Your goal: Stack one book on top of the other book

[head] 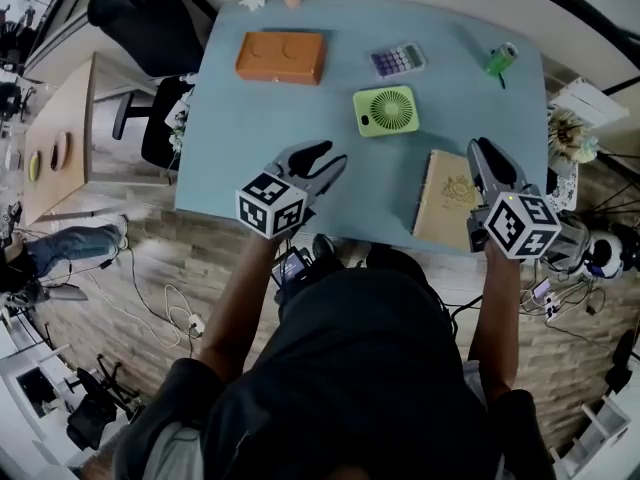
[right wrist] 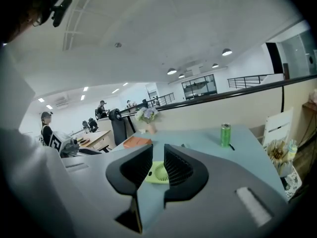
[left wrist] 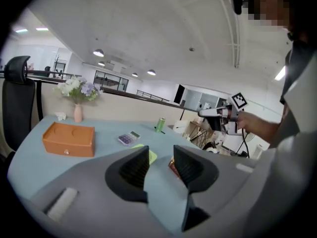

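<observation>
While jaws gape, the book (head: 447, 200) bears unreadable emblem.

Smooth, matt blue table (head: 250, 148). On the table: matt tan book (head: 447, 200), green plastic fan (head: 386, 110), shiny metal can (head: 501, 59), leathery orange box (head: 281, 57). Under the table, wood-plank floor (head: 150, 253). Matt grey plastic right gripper (right wrist: 158, 155), ribbed black pads (right wrist: 178, 168).

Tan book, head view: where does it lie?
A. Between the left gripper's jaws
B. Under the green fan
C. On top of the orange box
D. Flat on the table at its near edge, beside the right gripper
D: the tan book lies flat at the near edge of the table, next to the right gripper, apart from the orange box and the green fan.
</observation>
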